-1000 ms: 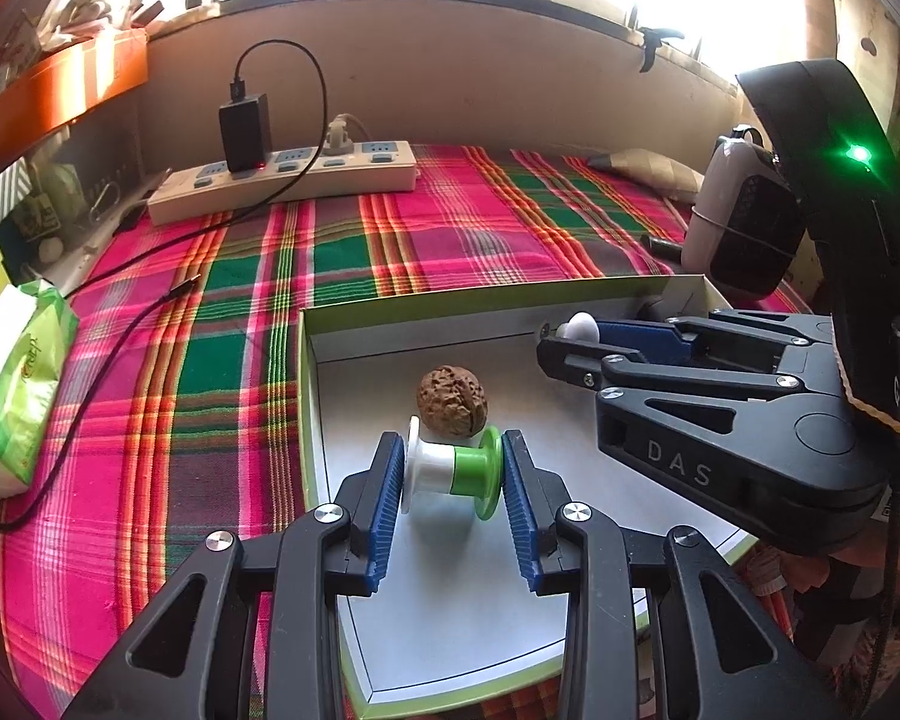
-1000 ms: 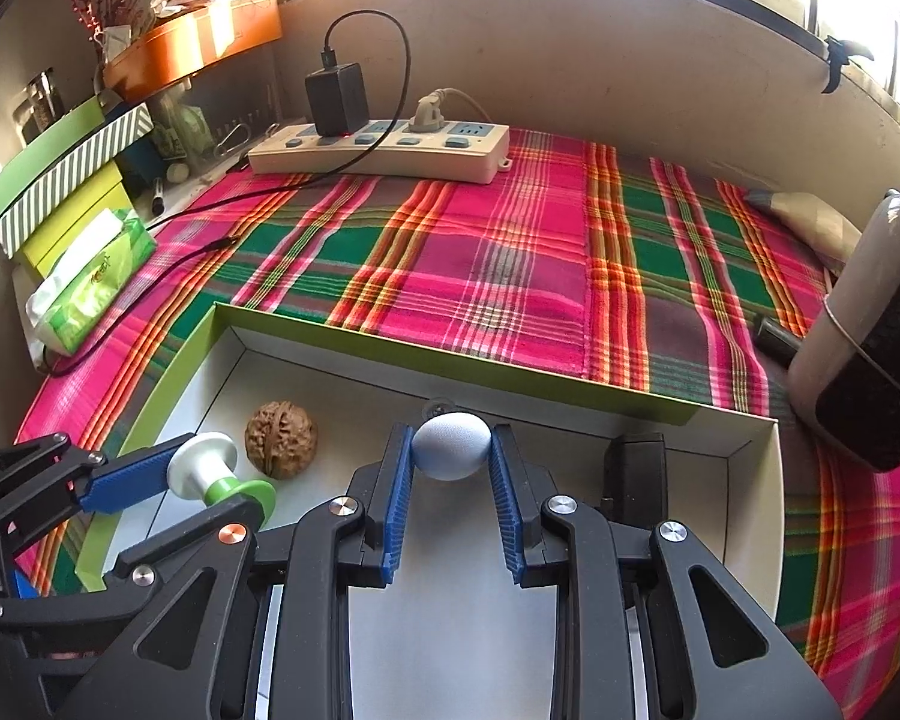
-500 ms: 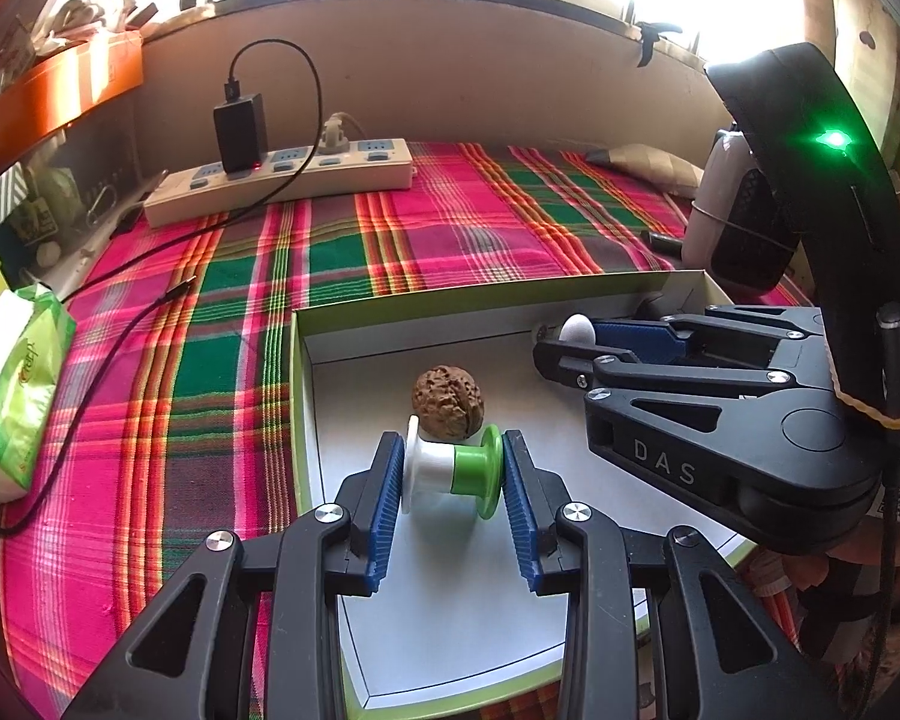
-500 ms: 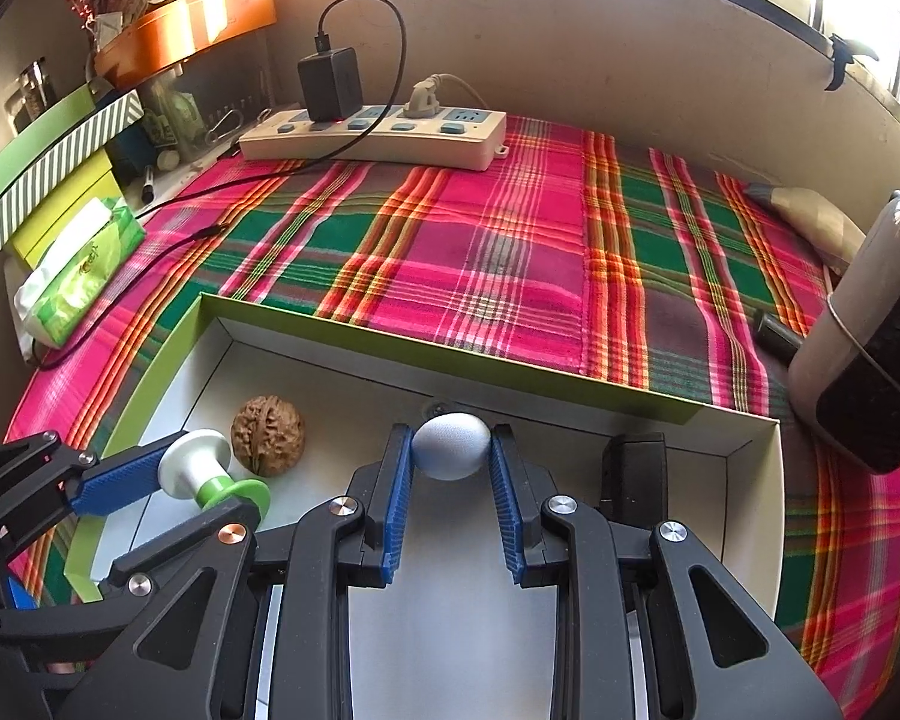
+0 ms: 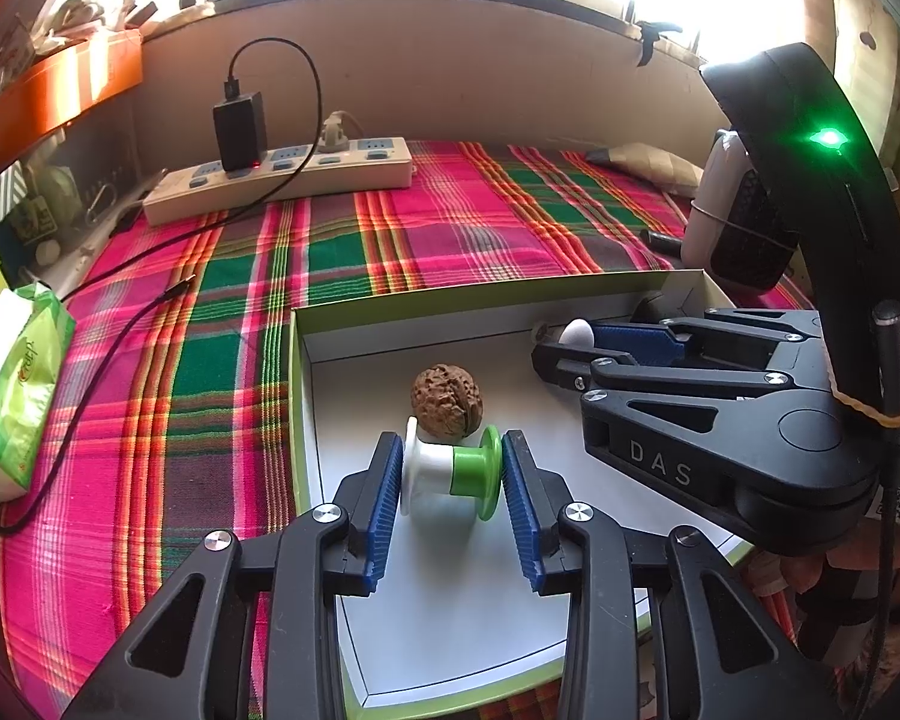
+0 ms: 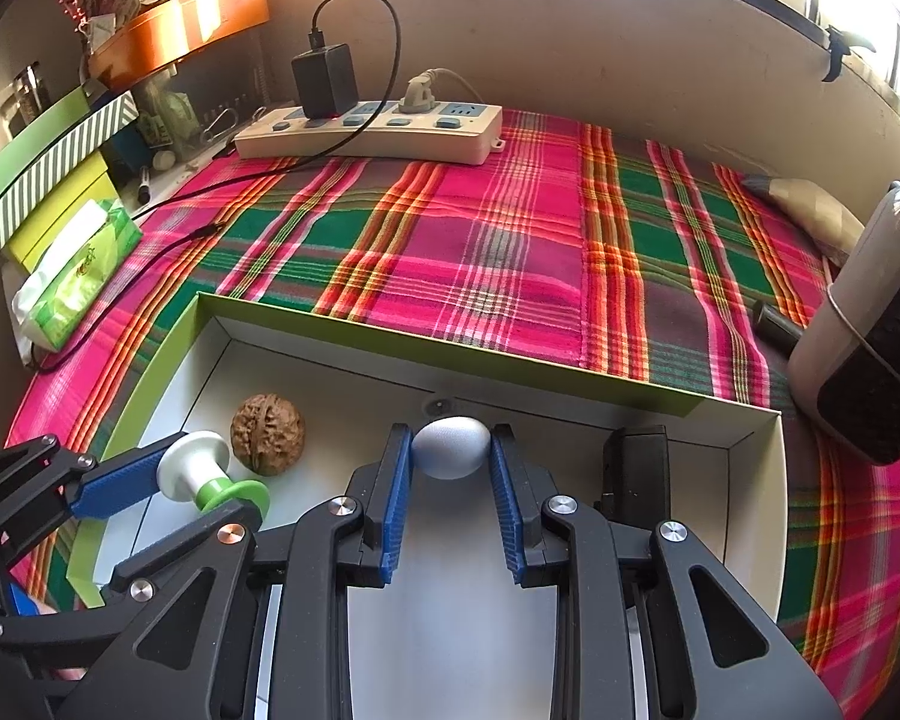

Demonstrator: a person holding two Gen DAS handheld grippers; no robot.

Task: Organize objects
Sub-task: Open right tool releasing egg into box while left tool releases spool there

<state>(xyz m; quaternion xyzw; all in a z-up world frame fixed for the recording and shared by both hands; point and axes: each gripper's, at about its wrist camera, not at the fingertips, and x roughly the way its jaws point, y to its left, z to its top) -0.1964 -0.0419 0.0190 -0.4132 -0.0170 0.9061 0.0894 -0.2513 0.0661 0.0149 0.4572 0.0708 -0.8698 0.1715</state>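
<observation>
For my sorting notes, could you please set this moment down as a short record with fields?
surface: plaid cloth
container: open box, green rim, white inside
left gripper: spool between its fingers, over the box floor; jaws opening
right gripper: fingers closed on a pale egg-shaped object
loose in box: walnut just behind the spool; black item near the right wall
outside box: power strip with black charger; tissue pack at left

Bare white floor of the box (image 6: 576,375) between walnut (image 6: 267,433) and black block (image 6: 637,468), low walls around.
</observation>
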